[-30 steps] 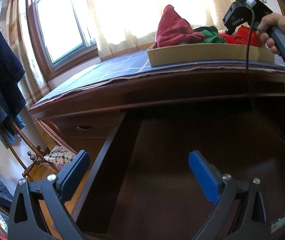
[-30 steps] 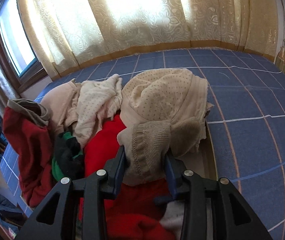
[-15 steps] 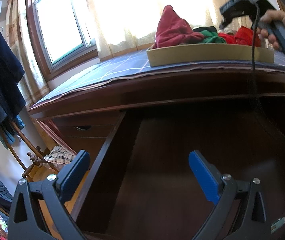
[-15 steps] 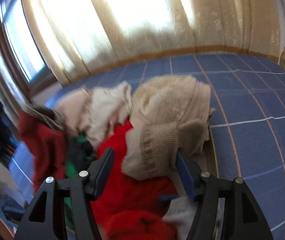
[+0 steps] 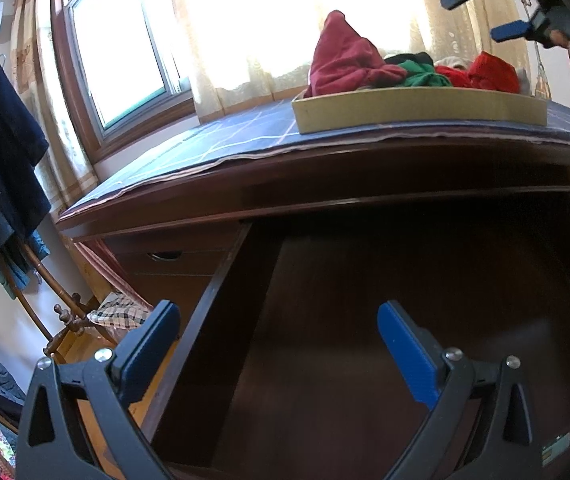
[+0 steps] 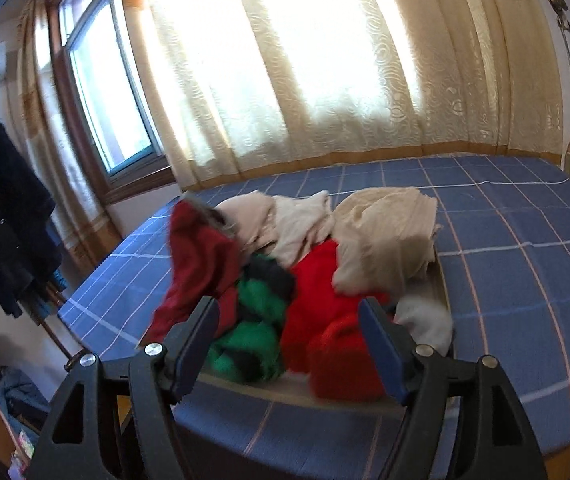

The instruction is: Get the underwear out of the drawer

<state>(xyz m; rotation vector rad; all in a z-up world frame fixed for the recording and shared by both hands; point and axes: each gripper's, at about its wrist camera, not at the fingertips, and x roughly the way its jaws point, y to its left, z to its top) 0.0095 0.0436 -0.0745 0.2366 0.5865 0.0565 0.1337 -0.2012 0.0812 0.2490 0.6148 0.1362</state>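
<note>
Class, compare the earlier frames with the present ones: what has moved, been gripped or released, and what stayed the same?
The right gripper let go of the beige knit garment, its jaws have just been opening, and it drew back and up from the tray. The garment now lies on the pile. The left gripper stayed open over the drawer, unmoved.

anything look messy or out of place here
The clothes sit in a loose, unfolded heap in the shallow tray on the dresser top, with a dark red piece draped over the tray's left edge. The drawer below stands open and looks bare.
</note>
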